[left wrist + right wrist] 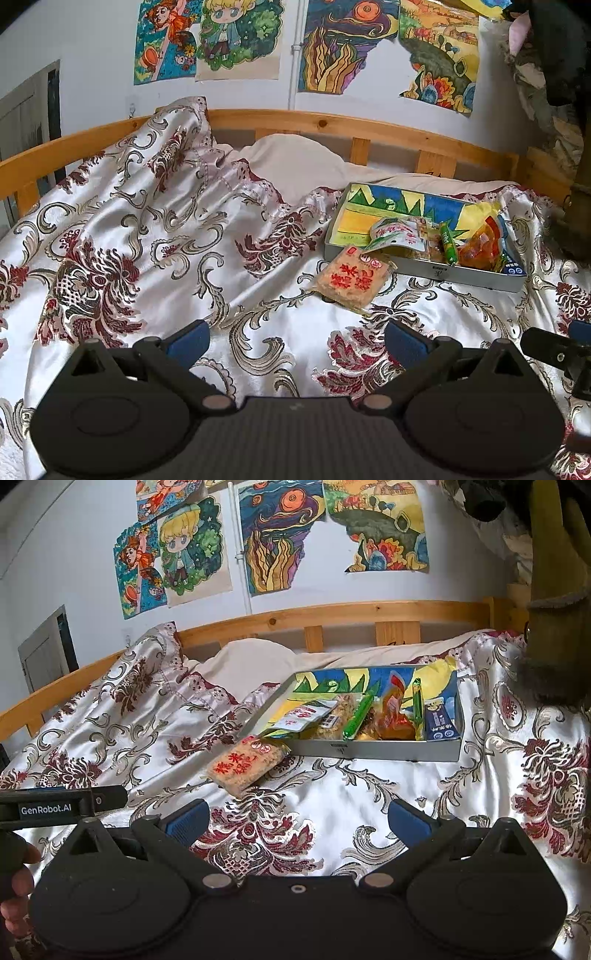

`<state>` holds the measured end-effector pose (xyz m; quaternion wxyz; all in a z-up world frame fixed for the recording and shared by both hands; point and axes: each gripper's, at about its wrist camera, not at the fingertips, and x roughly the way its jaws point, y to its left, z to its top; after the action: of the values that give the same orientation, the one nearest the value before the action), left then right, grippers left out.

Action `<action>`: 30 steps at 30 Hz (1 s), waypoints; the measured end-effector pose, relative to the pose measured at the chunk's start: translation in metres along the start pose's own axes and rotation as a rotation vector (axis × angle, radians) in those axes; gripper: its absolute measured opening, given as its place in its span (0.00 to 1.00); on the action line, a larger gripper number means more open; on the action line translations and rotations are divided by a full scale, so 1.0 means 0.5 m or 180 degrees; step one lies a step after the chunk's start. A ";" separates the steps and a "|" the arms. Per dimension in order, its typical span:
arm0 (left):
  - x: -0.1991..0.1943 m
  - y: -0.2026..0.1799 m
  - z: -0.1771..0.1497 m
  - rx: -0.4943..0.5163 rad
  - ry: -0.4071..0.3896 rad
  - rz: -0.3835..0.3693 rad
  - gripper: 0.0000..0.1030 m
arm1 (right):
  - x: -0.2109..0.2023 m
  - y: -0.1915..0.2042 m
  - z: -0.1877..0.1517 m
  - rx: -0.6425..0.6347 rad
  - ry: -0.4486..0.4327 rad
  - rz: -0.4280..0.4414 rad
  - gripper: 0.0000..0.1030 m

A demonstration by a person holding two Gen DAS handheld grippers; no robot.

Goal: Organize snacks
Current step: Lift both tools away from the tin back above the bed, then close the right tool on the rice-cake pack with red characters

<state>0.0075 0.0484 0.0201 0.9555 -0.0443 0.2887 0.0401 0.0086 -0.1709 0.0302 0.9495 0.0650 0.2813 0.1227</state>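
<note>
Both grippers gape; rice cake beside box

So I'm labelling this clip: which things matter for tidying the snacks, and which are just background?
Job:
flat grey cardboard box
rice-cracker pack with red lettering outside it
green sausage stick, white pouch, orange packet inside

Background:
floral satin bedspread
wooden bed rail
wall drawings

A tray sits on the bed before the headboard, with snack packets inside. One rice cracker pack lies outside, touching its front-left corner.
</note>
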 end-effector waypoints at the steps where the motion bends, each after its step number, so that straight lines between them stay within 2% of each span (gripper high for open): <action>1: 0.003 0.001 -0.001 0.0009 0.0002 0.0004 1.00 | 0.003 -0.002 -0.001 0.0012 0.0010 -0.0003 0.99; 7: 0.022 0.003 -0.006 0.0044 0.0020 0.0043 1.00 | 0.021 -0.010 -0.007 0.0073 0.0043 -0.0026 0.99; 17: 0.058 0.027 -0.010 -0.0197 0.0072 0.0085 1.00 | 0.042 -0.011 -0.018 0.0121 0.0093 -0.0014 0.99; 22: 0.089 0.030 -0.002 -0.0121 0.0043 0.0212 1.00 | 0.056 -0.008 0.001 0.0139 0.0082 -0.0032 0.99; 30: 0.156 0.077 0.025 -0.0365 0.0025 0.0257 1.00 | 0.129 0.025 0.028 0.0130 0.0269 0.0026 0.99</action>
<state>0.0752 0.0921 -0.0151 0.9479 -0.0875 0.2912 0.0950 0.0662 -0.1422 0.0107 0.9348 0.0802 0.3233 0.1234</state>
